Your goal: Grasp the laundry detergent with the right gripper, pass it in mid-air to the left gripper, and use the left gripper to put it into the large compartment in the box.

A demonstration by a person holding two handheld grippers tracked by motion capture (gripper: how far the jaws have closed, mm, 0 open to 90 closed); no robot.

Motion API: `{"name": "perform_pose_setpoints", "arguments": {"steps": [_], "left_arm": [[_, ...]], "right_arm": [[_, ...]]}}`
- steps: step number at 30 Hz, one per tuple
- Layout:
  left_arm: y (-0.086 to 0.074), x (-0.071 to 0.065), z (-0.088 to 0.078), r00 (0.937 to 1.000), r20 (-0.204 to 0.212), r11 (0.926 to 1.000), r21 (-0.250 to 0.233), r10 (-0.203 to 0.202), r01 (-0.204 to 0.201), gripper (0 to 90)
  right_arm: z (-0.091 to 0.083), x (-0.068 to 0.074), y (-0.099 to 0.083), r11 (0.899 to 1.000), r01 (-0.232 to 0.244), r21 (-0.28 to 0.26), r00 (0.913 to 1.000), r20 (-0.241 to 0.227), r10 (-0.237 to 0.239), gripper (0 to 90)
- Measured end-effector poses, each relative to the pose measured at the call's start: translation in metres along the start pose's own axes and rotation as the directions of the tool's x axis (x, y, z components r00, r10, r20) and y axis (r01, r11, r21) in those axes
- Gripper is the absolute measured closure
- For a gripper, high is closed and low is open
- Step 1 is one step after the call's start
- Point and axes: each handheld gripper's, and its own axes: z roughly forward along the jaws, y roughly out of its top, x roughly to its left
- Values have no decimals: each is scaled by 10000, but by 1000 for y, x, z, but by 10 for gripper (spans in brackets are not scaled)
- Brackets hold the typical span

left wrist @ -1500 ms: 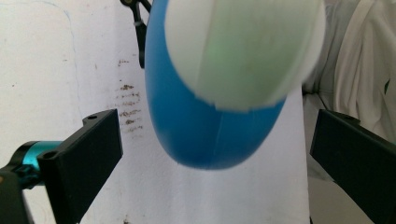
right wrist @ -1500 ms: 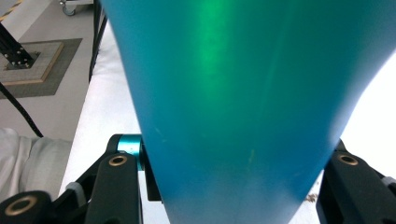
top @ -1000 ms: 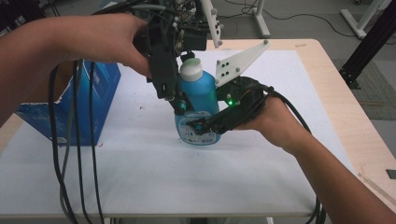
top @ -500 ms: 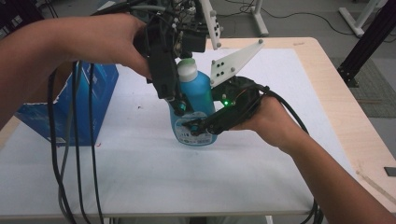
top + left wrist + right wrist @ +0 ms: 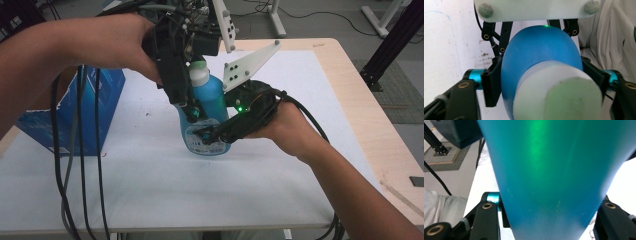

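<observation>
Blue plastic bottle (image 5: pixel 207 112) with a white cap (image 5: pixel 199 73) stands upright near the middle of the white surface (image 5: pixel 150 190), gripped from two sides. Left tongs (image 5: pixel 192 112) come down from above, beside the cap; their jaws have just been closing and now press on the bottle's upper body, one pad on each flank, as the left gripper view shows, with the cap (image 5: pixel 556 92) large in the foreground and the blue shoulder (image 5: pixel 539 47) behind it. Right tongs (image 5: pixel 212 137) reach in level from the right and stay clenched on the bottle's lower part, at the label (image 5: pixel 200 140); in the right gripper view the blue wall (image 5: pixel 549 175) sits between the two black jaws. A green light on the right gripper (image 5: pixel 241 108) casts a green tint on the plastic. Left hand (image 5: pixel 115 45) holds its gripper above the bottle; right hand (image 5: pixel 285 125) rests low over the surface. A blue box (image 5: pixel 95 115) stands well apart at the left edge, behind hanging cables (image 5: pixel 75 165).
</observation>
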Motion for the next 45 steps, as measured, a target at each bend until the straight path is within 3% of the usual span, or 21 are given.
{"name": "perform_pose_setpoints", "arguments": {"steps": [22,31,33,36,38,39,40,42,45], "left_arm": [[0,-1,1,9999,-53,9999,19,132,-132,375],[3,-3,-8,10000,-62,10000,-15,18,-18,379],[4,-3,-10,10000,-64,10000,66,5,-4,380],[4,-6,-14,10000,-60,9997,215,73,-72,380],[4,-6,-16,10000,-52,9996,272,7,-6,380],[3,-6,-18,9999,-92,9995,306,-41,44,380],[2,-6,-19,9999,-134,9994,321,-88,92,380],[0,-7,-24,9995,-251,9991,363,-191,200,380],[-5,-7,-34,9977,-456,9981,330,-503,518,380]], "right_arm": [[2,0,-1,10000,7,6,10000,-89,-7,460],[-2,0,1,9993,-89,-374,9999,-145,84,440],[-4,-1,2,9987,-226,-457,9995,-243,215,420],[-10,-4,3,9946,-698,-764,9975,-159,688,242],[-18,-5,4,9918,-863,-945,9963,-115,856,215],[-22,-6,3,9921,-845,-929,9964,-130,836,203],[-25,-5,3,9920,-903,-879,9959,-43,902,130],[-35,-6,1,9933,-1061,-458,9932,435,1081,116],[-42,-6,-1,9927,-1183,-226,9900,744,1197,116]]}}
